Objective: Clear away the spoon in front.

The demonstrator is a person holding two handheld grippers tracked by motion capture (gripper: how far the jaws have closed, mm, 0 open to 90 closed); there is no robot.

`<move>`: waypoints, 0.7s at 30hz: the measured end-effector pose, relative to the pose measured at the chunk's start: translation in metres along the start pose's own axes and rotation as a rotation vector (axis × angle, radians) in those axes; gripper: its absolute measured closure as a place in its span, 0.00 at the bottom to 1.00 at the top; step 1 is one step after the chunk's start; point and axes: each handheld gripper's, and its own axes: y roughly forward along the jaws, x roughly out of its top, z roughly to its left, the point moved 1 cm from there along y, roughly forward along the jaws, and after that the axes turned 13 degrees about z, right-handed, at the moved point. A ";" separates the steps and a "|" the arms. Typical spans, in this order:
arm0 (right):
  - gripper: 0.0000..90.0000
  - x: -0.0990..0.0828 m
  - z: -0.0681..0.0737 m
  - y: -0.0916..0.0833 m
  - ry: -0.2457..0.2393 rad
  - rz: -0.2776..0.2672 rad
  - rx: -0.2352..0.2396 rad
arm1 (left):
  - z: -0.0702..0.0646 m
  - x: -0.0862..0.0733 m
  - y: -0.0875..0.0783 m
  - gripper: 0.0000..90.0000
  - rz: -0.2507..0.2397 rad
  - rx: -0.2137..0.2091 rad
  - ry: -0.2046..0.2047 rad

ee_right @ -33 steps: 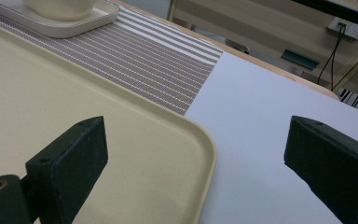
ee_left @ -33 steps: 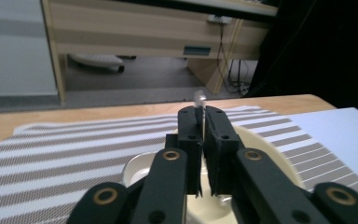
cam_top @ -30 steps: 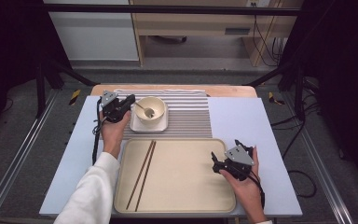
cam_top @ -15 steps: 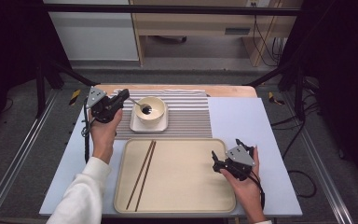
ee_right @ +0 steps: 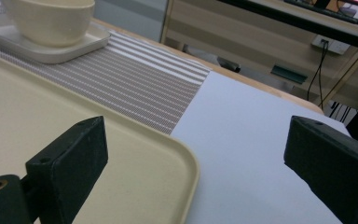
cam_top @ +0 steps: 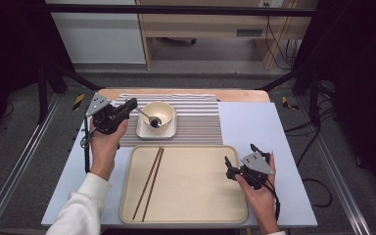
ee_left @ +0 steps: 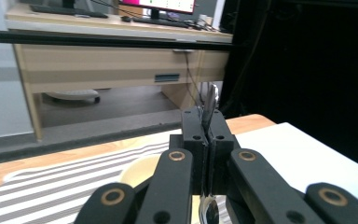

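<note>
- Fingers of the left gripper (ee_left: pixel 208 135) are clamped together on the handle of a metal spoon (cam_top: pixel 149 117), at the upper left of the high view.
- From those fingers the spoon slants down to the right, its head in a cream bowl (cam_top: pixel 162 110).
- That bowl sits on a square cream plate (cam_top: pixel 170 131), on a striped mat (cam_top: pixel 198 122) at the upper middle of the desk (cam_top: pixel 254 122).
- Right gripper's (cam_top: pixel 238 159) fingers (ee_right: pixel 67 161) stand wide apart with nothing between them, over the right rim of a cream tray (cam_top: pixel 196 186), lower right.
- Two dark chopsticks (cam_top: pixel 149 181) lie side by side in the tray's left part.
</note>
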 end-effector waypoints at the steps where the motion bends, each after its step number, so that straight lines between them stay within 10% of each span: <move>1: 0.07 0.000 -0.001 -0.001 0.004 -0.007 -0.001 | -0.003 -0.001 -0.001 0.99 0.002 -0.011 0.000; 21: 0.06 -0.003 -0.008 -0.001 0.050 -0.024 -0.037 | -0.031 -0.030 -0.028 0.99 0.051 -0.131 0.010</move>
